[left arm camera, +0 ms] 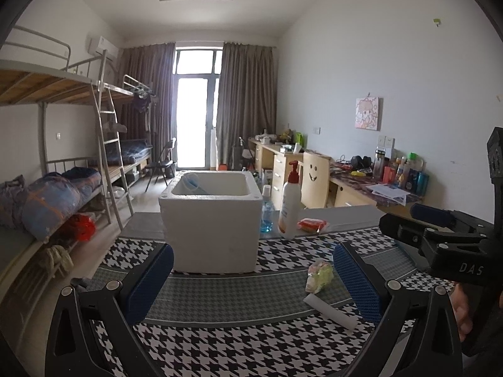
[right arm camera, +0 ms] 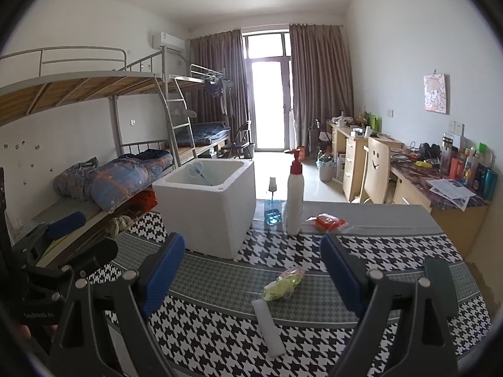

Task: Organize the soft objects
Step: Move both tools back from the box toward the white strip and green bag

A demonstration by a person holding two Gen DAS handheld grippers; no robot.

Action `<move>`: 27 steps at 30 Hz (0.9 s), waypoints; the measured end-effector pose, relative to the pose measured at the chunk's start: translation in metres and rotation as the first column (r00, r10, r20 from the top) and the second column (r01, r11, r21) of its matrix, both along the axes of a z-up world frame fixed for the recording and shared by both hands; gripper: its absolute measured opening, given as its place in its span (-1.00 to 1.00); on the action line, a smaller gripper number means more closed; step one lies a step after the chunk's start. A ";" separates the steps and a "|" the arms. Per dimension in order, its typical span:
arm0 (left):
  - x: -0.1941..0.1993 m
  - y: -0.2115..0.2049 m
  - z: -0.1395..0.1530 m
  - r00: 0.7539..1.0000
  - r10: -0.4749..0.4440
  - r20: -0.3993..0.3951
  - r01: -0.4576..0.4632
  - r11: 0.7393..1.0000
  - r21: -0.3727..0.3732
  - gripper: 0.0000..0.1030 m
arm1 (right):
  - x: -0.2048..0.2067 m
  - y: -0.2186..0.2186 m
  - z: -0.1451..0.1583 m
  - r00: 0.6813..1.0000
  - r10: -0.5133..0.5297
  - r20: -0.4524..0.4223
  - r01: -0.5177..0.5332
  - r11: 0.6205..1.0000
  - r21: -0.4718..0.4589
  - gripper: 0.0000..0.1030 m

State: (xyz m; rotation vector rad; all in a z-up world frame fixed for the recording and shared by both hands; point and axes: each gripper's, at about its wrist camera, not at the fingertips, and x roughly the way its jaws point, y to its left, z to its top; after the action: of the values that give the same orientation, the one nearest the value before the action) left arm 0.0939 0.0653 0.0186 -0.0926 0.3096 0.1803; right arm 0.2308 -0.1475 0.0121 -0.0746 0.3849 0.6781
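Note:
A white foam box (left arm camera: 213, 220) stands on the houndstooth table (left arm camera: 220, 345), open on top, with a pale blue item (left arm camera: 192, 183) inside. A yellow-green soft packet (left arm camera: 320, 275) and a white foam stick (left arm camera: 330, 311) lie in front of it to the right. A red packet (left arm camera: 311, 224) lies behind them. My left gripper (left arm camera: 251, 282) is open and empty, facing the box. My right gripper (right arm camera: 251, 270) is open and empty above the packet (right arm camera: 284, 282) and the stick (right arm camera: 268, 330). The box (right arm camera: 207, 207) and the red packet (right arm camera: 328, 221) also show in the right wrist view.
A white pump bottle (left arm camera: 290, 204) and a blue liquid bottle (left arm camera: 266, 216) stand right of the box. Bunk beds (left arm camera: 63, 157) line the left wall. Desks (left arm camera: 361, 182) with clutter and a chair (left arm camera: 314, 182) stand along the right wall.

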 end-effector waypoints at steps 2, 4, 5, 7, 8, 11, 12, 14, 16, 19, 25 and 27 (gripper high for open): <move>0.002 0.000 -0.002 1.000 -0.004 -0.007 0.004 1.000 -0.002 0.98 | -0.001 -0.002 -0.002 1.000 -0.005 -0.002 0.005 1.000 0.001 0.76; 0.003 -0.001 -0.005 1.000 -0.012 -0.013 0.012 1.000 -0.012 0.98 | -0.001 -0.003 -0.003 1.000 -0.015 -0.001 0.015 1.000 -0.003 0.76; 0.003 -0.002 -0.007 1.000 -0.016 -0.015 0.016 1.000 -0.014 0.98 | -0.001 -0.004 -0.004 1.000 -0.018 -0.004 0.018 1.000 -0.003 0.76; 0.005 -0.005 -0.009 1.000 -0.020 -0.019 0.020 1.000 -0.016 0.98 | -0.001 -0.005 -0.006 1.000 -0.016 -0.010 0.016 1.000 -0.001 0.76; 0.005 -0.006 -0.010 1.000 -0.020 -0.021 0.019 1.000 -0.013 0.98 | 0.000 -0.007 -0.007 1.000 -0.020 -0.012 0.020 1.000 -0.001 0.76; 0.006 -0.011 -0.012 0.999 -0.027 -0.019 0.027 1.000 -0.006 0.98 | 0.001 -0.010 -0.010 1.000 -0.028 -0.013 0.028 1.000 -0.005 0.76; 0.006 -0.012 -0.013 0.999 -0.028 -0.020 0.028 1.000 -0.007 0.98 | 0.002 -0.011 -0.011 0.999 -0.033 -0.017 0.033 0.999 -0.004 0.76; 0.006 -0.014 -0.014 0.999 -0.032 -0.021 0.032 0.999 -0.009 0.98 | 0.004 -0.012 -0.013 0.999 -0.037 -0.023 0.037 0.999 -0.004 0.76; 0.007 -0.015 -0.016 0.999 -0.038 -0.026 0.038 0.999 -0.005 0.98 | 0.005 -0.015 -0.015 0.999 -0.041 -0.027 0.041 0.999 -0.002 0.76; 0.010 -0.018 -0.019 0.998 -0.045 -0.034 0.045 0.999 -0.013 0.98 | 0.006 -0.018 -0.017 0.999 -0.041 -0.031 0.042 0.999 0.005 0.76; 0.017 -0.022 -0.025 0.997 -0.059 -0.058 0.058 0.998 -0.020 0.98 | 0.009 -0.021 -0.021 0.998 -0.051 -0.043 0.050 0.999 -0.005 0.76; 0.020 -0.023 -0.027 0.996 -0.060 -0.064 0.058 0.998 -0.024 0.98 | 0.010 -0.023 -0.023 0.998 -0.047 -0.050 0.047 0.999 -0.003 0.76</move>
State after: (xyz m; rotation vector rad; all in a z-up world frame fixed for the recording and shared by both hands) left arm 0.1139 0.0423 -0.0086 -0.0992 0.3787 0.1213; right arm 0.2413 -0.1700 -0.0107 -0.0501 0.4343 0.6338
